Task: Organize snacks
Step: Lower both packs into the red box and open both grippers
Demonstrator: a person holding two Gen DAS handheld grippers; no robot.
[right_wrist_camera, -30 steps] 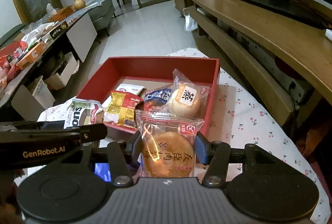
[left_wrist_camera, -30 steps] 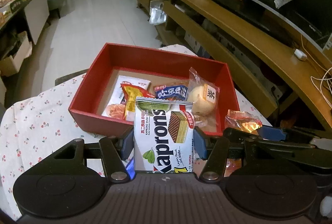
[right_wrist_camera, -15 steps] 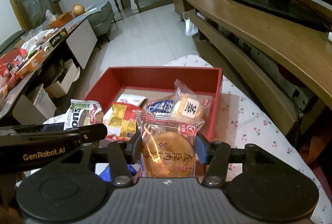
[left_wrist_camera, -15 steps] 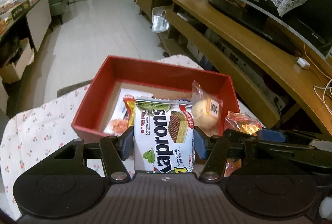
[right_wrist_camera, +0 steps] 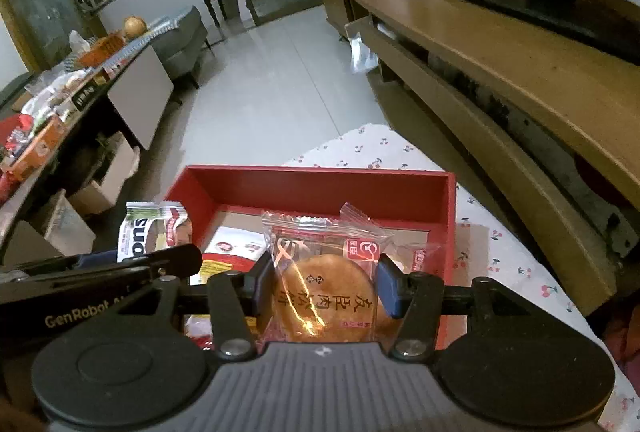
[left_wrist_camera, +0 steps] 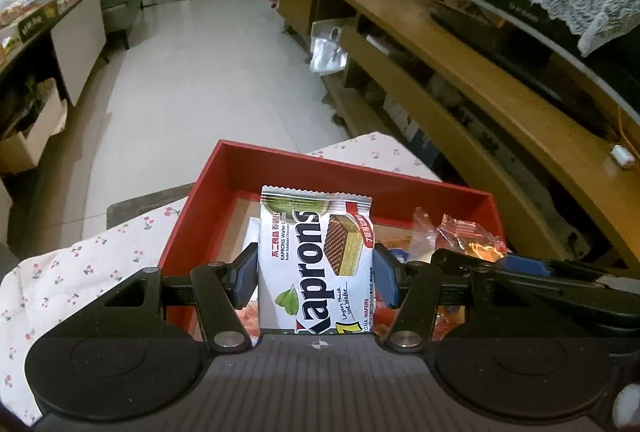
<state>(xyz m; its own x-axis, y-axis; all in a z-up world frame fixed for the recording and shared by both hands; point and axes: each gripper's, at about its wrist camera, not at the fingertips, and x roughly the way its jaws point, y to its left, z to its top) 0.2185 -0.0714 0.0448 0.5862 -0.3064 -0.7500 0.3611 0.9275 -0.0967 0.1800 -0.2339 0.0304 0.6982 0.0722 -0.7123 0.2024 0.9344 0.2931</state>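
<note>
Carrying two snacks above my open red cardboard box (left_wrist_camera: 208,192).
My left gripper (left_wrist_camera: 316,272) clamps the white-green Kaprons wafer packet (left_wrist_camera: 316,252), my right gripper (right_wrist_camera: 324,288) the clear-wrapped round pastry (right_wrist_camera: 324,292); next I lower and release.

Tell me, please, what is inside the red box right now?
The red box holds a white packet and a yellow one; the held pastry and wafer pack cover the rest.

Both grippers level, side by side — left gripper (left_wrist_camera: 316,270) and right gripper (right_wrist_camera: 323,286) jaws clamped.
</note>
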